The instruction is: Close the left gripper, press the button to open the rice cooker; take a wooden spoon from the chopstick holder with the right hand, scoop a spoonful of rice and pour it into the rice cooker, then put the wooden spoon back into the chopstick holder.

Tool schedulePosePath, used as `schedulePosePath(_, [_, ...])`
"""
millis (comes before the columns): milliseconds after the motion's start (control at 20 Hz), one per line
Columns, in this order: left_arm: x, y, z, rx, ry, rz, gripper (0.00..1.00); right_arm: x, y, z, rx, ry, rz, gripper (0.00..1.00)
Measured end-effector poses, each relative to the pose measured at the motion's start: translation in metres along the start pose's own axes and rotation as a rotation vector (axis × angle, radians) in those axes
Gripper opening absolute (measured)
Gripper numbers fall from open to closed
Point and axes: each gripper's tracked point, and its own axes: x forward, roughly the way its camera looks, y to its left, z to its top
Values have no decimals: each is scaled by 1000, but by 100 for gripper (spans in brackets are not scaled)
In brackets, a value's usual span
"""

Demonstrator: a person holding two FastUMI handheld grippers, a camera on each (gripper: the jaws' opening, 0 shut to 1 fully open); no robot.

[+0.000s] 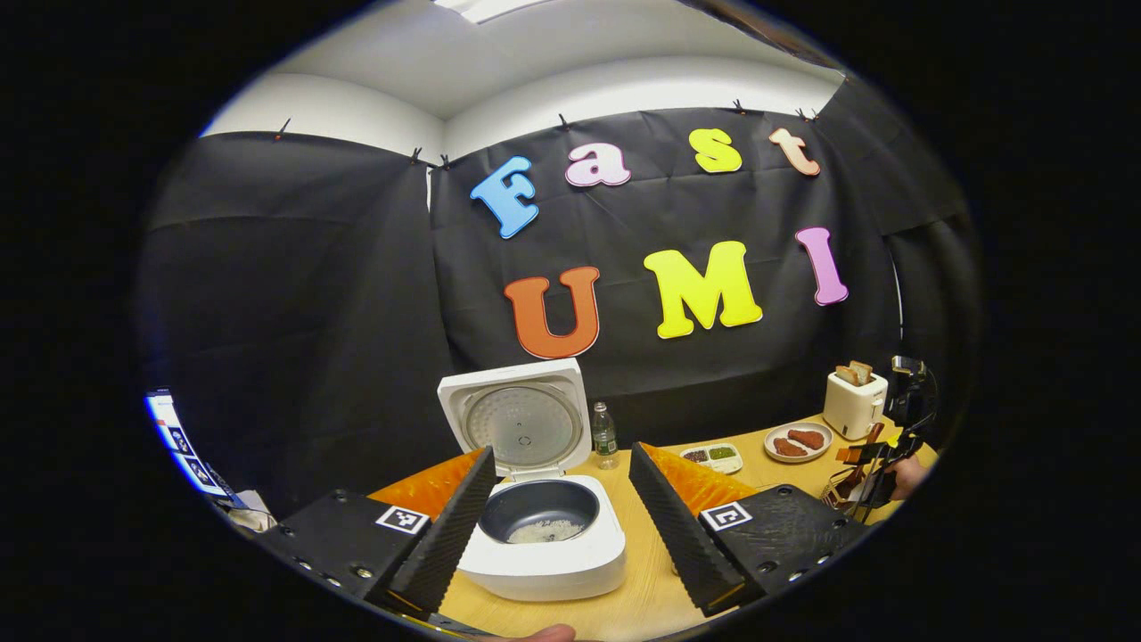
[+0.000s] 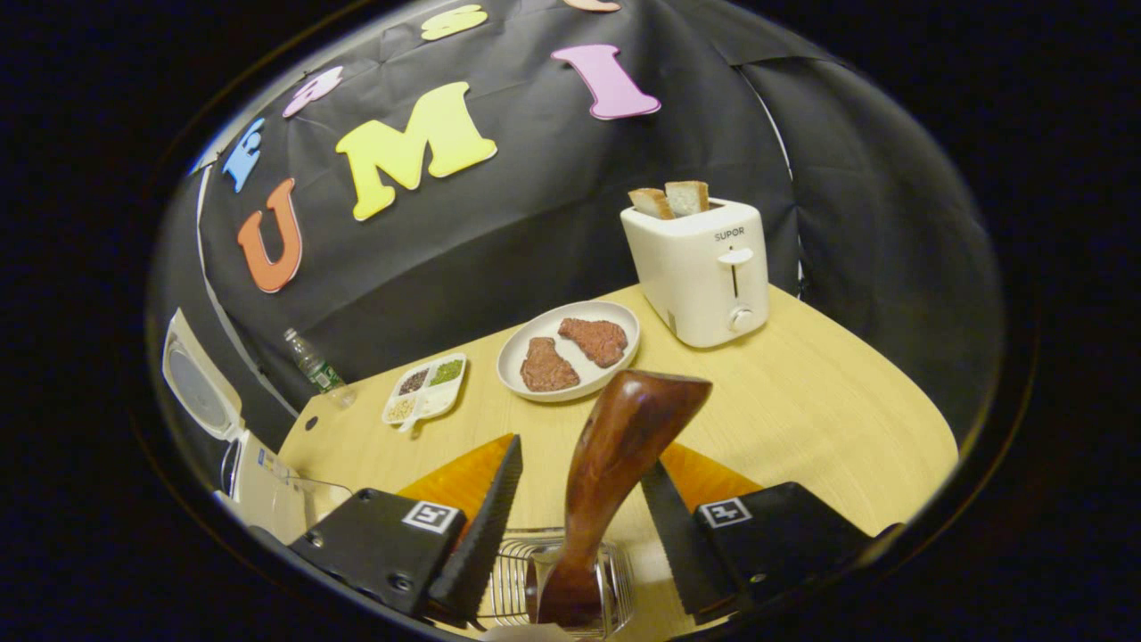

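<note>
Rice cooker [image 1: 544, 544] lid up; left gripper [image 1: 562, 522] spread wide. Right gripper [image 2: 579, 522] parted around, not touching, wooden spoon [image 2: 611, 473] standing in holder [image 2: 517, 580].

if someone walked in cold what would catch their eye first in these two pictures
In the left gripper view, the white rice cooker stands on the wooden table with its lid flipped up and a little rice in the dark pot, seen between the spread fingers of the left gripper. In the right gripper view, a wooden spoon stands in a wire holder between the open fingers of the right gripper, with a plate of meat and a toaster behind.
</note>
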Motion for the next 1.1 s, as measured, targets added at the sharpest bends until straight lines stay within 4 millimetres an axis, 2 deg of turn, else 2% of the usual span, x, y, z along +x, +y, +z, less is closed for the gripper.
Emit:
schedulePosePath(50, [0, -2, -1, 2, 5, -4, 95, 0, -6, 1, -5, -7, -20, 72])
schedulePosePath(150, [1, -1, 1, -2, 2, -3, 95, 0, -8, 1, -5, -10, -23, 55])
schedulePosePath(200, [2, -1, 1, -8, 4, -5, 95, 2, -2, 0, 0, -5, 2, 34])
schedulePosePath(250, [3, -1, 0, -13, 7, -5, 95, 1, 2, 1, -2, -4, 21, 30])
schedulePosePath(350, [3, 1, 0, -14, 3, 0, 95, -1, 4, 2, -8, -6, 29, 27])
schedulePosePath(500, [2, 5, -5, -15, 15, 7, 95, -19, 13, 13, -22, -37, 42, 25])
schedulePosePath(600, [1, 12, -8, -26, 21, 7, 95, -41, 26, 30, -78, -79, 50, 25])
schedulePosePath(900, [0, 33, -25, -53, 47, 36, 95, -124, 68, 100, -240, -241, 9, 24])
schedulePosePath(1000, [2, 43, -26, -59, 49, 66, 95, -150, 93, 124, -299, -305, 14, 24])
schedulePosePath(1100, [3, 48, -31, -55, 53, 85, 95, -170, 120, 133, -353, -342, 32, 24])
